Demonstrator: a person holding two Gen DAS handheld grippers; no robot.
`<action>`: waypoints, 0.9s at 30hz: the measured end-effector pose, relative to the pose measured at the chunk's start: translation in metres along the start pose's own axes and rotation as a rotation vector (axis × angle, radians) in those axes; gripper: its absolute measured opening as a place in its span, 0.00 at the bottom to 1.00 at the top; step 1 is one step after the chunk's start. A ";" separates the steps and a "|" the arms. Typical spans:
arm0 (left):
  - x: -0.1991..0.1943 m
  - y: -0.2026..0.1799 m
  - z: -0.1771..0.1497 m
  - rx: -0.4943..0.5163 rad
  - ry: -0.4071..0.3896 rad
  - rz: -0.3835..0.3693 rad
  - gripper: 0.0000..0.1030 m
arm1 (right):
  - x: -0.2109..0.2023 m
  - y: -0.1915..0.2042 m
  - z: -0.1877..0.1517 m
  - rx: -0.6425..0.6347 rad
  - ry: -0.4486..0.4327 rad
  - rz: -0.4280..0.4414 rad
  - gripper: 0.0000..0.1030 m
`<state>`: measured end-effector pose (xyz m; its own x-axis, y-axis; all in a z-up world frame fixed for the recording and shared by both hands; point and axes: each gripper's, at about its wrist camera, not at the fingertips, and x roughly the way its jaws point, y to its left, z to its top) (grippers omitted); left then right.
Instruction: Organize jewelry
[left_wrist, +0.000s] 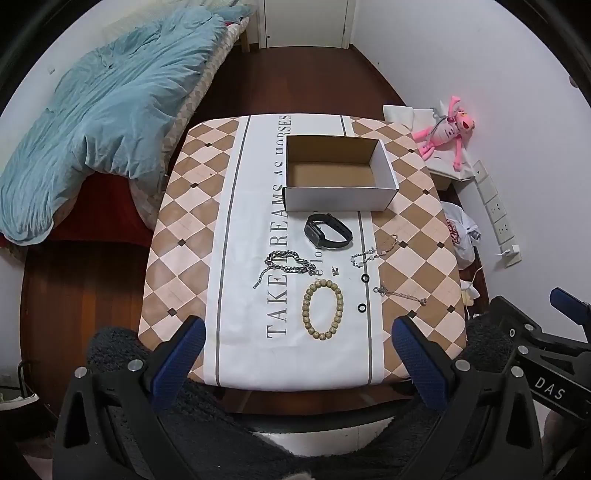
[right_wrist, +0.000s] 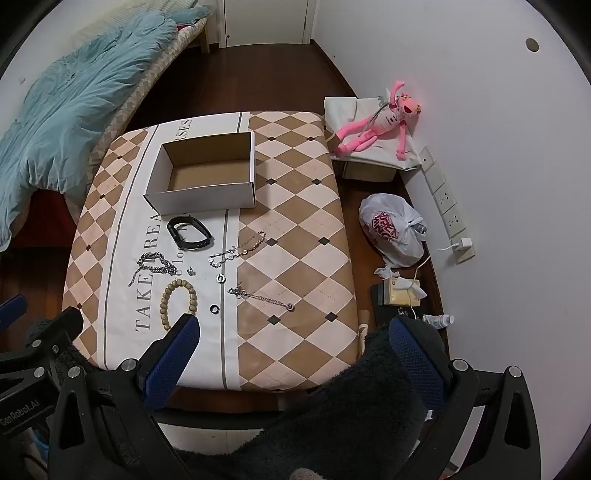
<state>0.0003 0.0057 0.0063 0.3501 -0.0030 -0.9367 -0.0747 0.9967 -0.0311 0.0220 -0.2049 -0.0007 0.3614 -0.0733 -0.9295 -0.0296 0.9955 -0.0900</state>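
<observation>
Two pairs of black tongs with blue ribbed pads hang above the near edge of the tabletop (left_wrist: 177, 236), both spread wide with nothing between their pads: the left tongs (left_wrist: 297, 354) over the white printed stripe of the cloth, the right tongs (right_wrist: 295, 350) over the brown-and-cream diamond pattern and the near right corner. Dark fuzzy fabric lies under both. Nearest the left tongs rests a round bracelet of pale greenish-tan beads (left_wrist: 323, 309), with a small black ring (left_wrist: 361, 307) just beside it on the right and a second small black ring (left_wrist: 365, 277) a little farther back. To the right of these rings lies a thin silver chain with a small pendant end (left_wrist: 400, 294). Behind the beads sprawls a chunky braided silver chain bracelet (left_wrist: 286, 263), near a tiny silver clasp-like piece (left_wrist: 335, 272) too small to identify. Farther right lies a slender silver link bracelet (left_wrist: 373, 251). Beyond them sits a black smartwatch with a looped black strap (left_wrist: 328, 231), just in front of an open white cardboard box with a brown interior (left_wrist: 386, 158), which stands empty at the far middle of the tabletop. All the jewelry lies outside the box. A pink plush toy (right_wrist: 373, 123) leans against the white wall on the right, and a rumpled teal duvet (left_wrist: 110, 122) covers the bed on the left.
</observation>
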 end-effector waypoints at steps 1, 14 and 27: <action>0.000 -0.001 0.000 0.000 0.000 0.002 1.00 | 0.001 -0.001 0.000 -0.001 0.000 -0.001 1.00; -0.003 -0.001 0.000 0.002 -0.008 0.007 1.00 | -0.001 0.003 0.000 0.000 -0.005 0.002 1.00; -0.005 -0.001 0.003 -0.002 -0.013 0.007 1.00 | -0.008 0.002 0.003 -0.003 -0.012 0.004 1.00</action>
<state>0.0010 0.0054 0.0122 0.3617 0.0053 -0.9323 -0.0791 0.9966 -0.0250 0.0215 -0.2025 0.0077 0.3724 -0.0685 -0.9255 -0.0339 0.9956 -0.0874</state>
